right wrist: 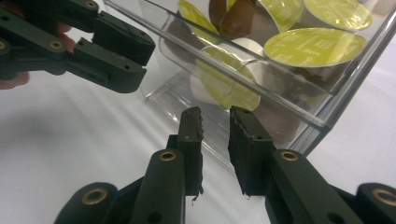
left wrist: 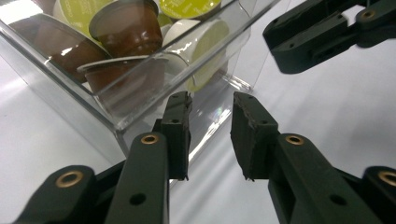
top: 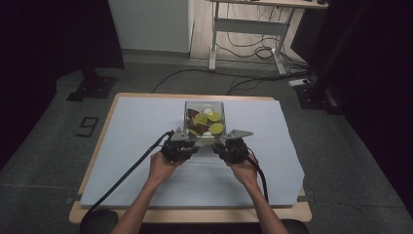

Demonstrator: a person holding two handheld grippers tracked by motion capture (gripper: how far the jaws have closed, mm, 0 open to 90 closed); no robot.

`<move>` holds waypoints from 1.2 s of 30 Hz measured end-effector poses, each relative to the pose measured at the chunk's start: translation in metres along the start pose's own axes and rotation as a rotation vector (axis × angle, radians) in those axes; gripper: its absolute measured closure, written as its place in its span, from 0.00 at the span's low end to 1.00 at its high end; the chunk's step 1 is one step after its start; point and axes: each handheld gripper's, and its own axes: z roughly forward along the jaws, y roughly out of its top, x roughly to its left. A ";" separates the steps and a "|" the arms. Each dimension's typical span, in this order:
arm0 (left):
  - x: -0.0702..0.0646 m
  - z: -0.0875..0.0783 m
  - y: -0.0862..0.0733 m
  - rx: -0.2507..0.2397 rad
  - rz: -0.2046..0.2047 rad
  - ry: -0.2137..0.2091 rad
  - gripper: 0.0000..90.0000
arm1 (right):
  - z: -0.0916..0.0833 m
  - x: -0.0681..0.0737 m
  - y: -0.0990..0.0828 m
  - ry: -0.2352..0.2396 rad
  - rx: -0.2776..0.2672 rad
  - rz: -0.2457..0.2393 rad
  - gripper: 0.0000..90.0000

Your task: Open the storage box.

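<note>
Both claws, left (top: 191, 145) and right (top: 220, 145), gape slightly at frame centre, gripping nothing; clear box (top: 204, 105) could skid; capsules (top: 208, 123) may spill.

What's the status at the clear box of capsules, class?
Left gripper and right gripper open, nothing gripped. Clear box of capsules beyond both. Nothing blocking.

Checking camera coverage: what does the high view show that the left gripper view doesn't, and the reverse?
High view: the person's left hand and right hand, the white table cover, a desk behind. Left gripper view: the left gripper up close, jaws apart, pads chipped, beside the clear box. Both: the box, its green-lidded capsules, the right gripper.
</note>
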 end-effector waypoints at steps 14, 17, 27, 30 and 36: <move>0.003 0.005 0.000 -0.035 -0.022 0.006 0.81 | 0.009 -0.001 0.007 -0.013 -0.025 0.008 0.87; 0.003 0.007 0.000 -0.047 -0.034 -0.006 0.84 | 0.011 -0.001 0.007 -0.008 -0.029 0.010 0.87; 0.000 0.005 0.001 -0.048 -0.025 0.000 0.86 | 0.010 -0.004 0.005 0.030 -0.045 0.034 0.87; -0.002 0.005 0.000 -0.043 -0.018 0.002 0.86 | 0.009 -0.003 0.004 0.030 -0.044 0.028 0.87; -0.006 0.002 0.000 -0.028 0.003 -0.002 0.86 | 0.006 0.001 0.003 0.029 -0.039 0.015 0.87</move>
